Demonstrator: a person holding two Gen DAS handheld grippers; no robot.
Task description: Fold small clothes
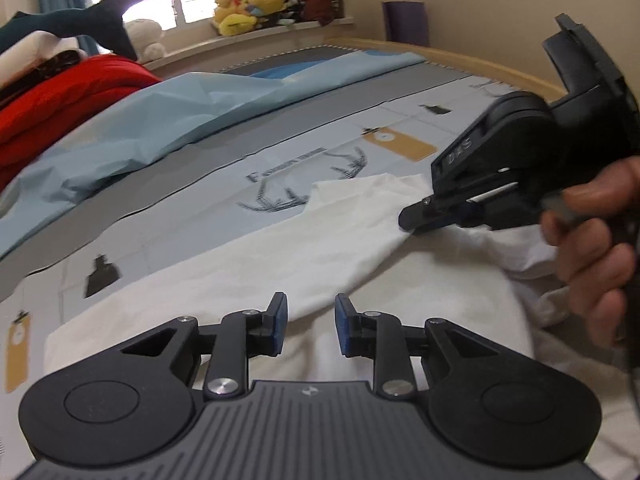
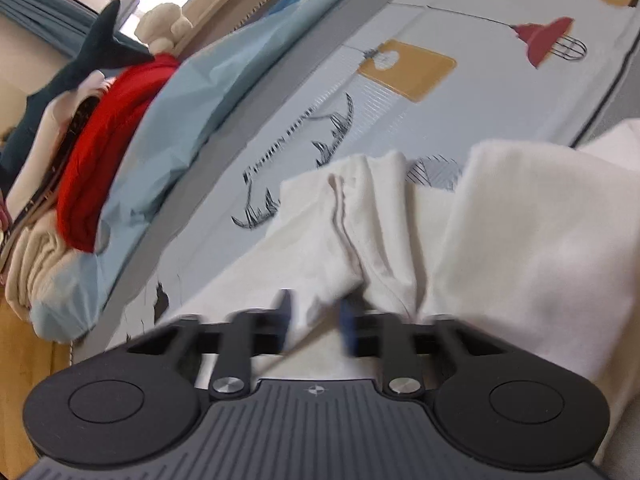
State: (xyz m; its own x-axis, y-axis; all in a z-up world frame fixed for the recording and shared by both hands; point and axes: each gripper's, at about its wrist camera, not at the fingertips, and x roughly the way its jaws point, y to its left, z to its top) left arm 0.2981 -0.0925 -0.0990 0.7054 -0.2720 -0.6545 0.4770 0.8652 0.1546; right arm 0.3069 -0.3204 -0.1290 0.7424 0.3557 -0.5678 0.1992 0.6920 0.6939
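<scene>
A white garment (image 1: 240, 264) lies spread on a patterned bedsheet (image 1: 304, 140). My left gripper (image 1: 311, 320) hovers just above its near part, open, with nothing between the blue pads. A hand (image 1: 592, 240) holds my right gripper (image 1: 408, 222) at the right. Its fingertips rest together on a raised fold at the garment's far edge. In the right wrist view the right gripper (image 2: 316, 316) is motion-blurred. A fold of the white garment (image 2: 400, 220) runs down between its pads. More of the cloth is bunched to the right.
A light blue sheet (image 1: 160, 120) lies crumpled further back. Left of it is a pile of red (image 1: 60, 104) and cream cloth. Plush toys (image 1: 248, 8) and a dark shark plush (image 1: 80, 20) sit on the window ledge. A wooden bed edge (image 1: 460, 60) runs along the far right.
</scene>
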